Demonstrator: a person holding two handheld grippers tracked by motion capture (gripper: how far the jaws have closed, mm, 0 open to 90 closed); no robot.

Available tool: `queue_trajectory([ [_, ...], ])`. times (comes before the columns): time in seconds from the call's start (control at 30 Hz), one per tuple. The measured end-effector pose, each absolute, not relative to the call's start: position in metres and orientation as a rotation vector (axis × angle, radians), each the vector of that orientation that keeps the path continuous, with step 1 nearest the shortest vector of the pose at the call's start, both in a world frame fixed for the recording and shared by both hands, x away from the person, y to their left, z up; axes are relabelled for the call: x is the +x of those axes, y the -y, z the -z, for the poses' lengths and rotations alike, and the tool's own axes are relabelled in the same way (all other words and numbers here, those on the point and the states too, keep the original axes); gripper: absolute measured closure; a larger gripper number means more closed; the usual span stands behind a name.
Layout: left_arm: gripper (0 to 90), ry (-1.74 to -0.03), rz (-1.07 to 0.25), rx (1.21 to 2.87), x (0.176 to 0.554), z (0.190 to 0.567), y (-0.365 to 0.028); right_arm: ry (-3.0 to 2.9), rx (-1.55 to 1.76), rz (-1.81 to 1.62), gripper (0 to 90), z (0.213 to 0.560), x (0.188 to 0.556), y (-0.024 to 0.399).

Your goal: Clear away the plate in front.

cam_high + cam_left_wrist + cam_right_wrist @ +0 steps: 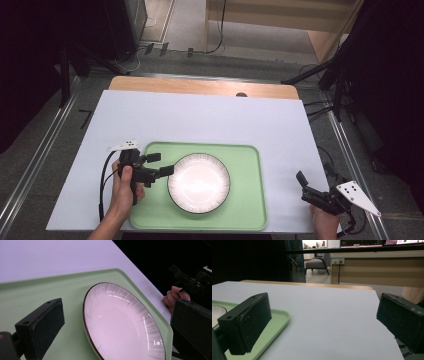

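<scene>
Jaws spread wide on both: left gripper (159, 164) near the white, dark-rimmed ceramic plate (199, 183) on the green plastic tray (250, 210); right gripper (306, 186) idle at the right. Plate likely rigid, glossy, breakable; grip its left rim.

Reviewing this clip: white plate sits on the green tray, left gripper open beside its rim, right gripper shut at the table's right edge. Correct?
Not quite. The right gripper is open: the right gripper view shows its jaws spread wide with bare table between them. The plate, green tray and open left gripper are as stated.
</scene>
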State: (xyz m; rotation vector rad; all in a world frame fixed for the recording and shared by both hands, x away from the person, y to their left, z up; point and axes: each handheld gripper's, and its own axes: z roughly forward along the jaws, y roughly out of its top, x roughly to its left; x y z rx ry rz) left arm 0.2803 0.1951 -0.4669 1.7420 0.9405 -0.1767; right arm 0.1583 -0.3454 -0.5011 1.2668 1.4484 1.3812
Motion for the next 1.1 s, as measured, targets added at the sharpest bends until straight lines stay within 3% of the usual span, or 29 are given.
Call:
queue_trajectory([
  [0.23,0.0,-0.909,0.061,1.697,0.270,0.465,-0.214,-1.449,1.265,-1.385,0.1,0.501,0.158,0.345],
  [0.47,0.0,-0.944,0.054,1.657,0.266,0.467,-0.235,-1.453,1.264,-1.385,0.0,0.501,0.158,0.345],
  [1.1,0.0,-0.971,-0.276,1.536,0.235,0.458,-0.295,-1.456,1.263,-1.385,0.1,0.501,0.159,0.345],
])
